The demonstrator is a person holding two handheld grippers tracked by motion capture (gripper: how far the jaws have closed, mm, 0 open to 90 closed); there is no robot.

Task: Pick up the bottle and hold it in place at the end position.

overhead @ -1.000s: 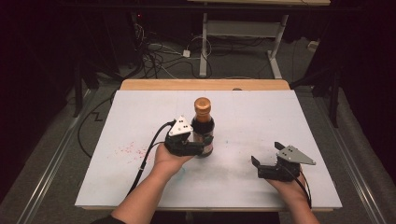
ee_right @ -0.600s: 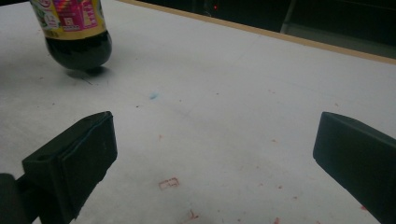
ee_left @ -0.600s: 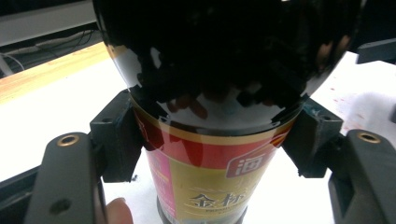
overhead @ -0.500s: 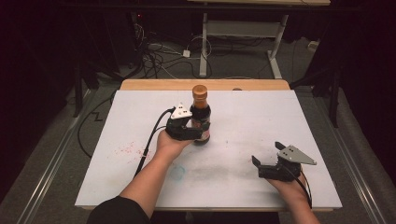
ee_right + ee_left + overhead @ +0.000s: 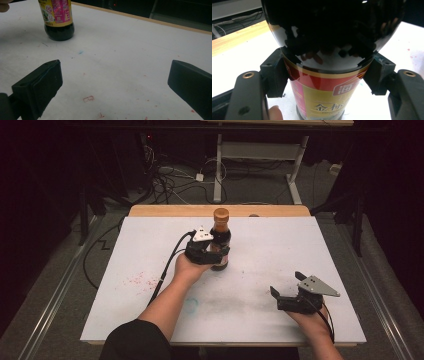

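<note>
The left tool (image 5: pixel 212 252) is clamped on the dark sauce bottle (image 5: pixel 220 240), its two black jaws pressing the bottle's sides at the top edge of the red and gold label, just under the glossy dark shoulder. The bottle stands upright on the white bench (image 5: pixel 260 270), a little left of the middle and toward the far side, not far from the wooden strip (image 5: pixel 170 210) along the back edge; its brown cap (image 5: pixel 221 213) points straight up. In the left gripper view the bottle (image 5: pixel 329 50) sits right between the jaws, with a fingertip (image 5: pixel 274 113) at the bottom edge. Over on the near right, the right tool (image 5: pixel 290 290) sits low by the bench's front edge, well apart from the bottle, its jaws wide apart with nothing between them. From the right gripper view, bare white bench (image 5: pixel 125 50) with faint red specks shows between the jaws, and the bottle's base (image 5: pixel 59 31) rests on the surface farther off at upper left, pink and yellow label facing this way. The left forearm (image 5: pixel 167 302) reaches in from the bottom toward the bottle.
</note>
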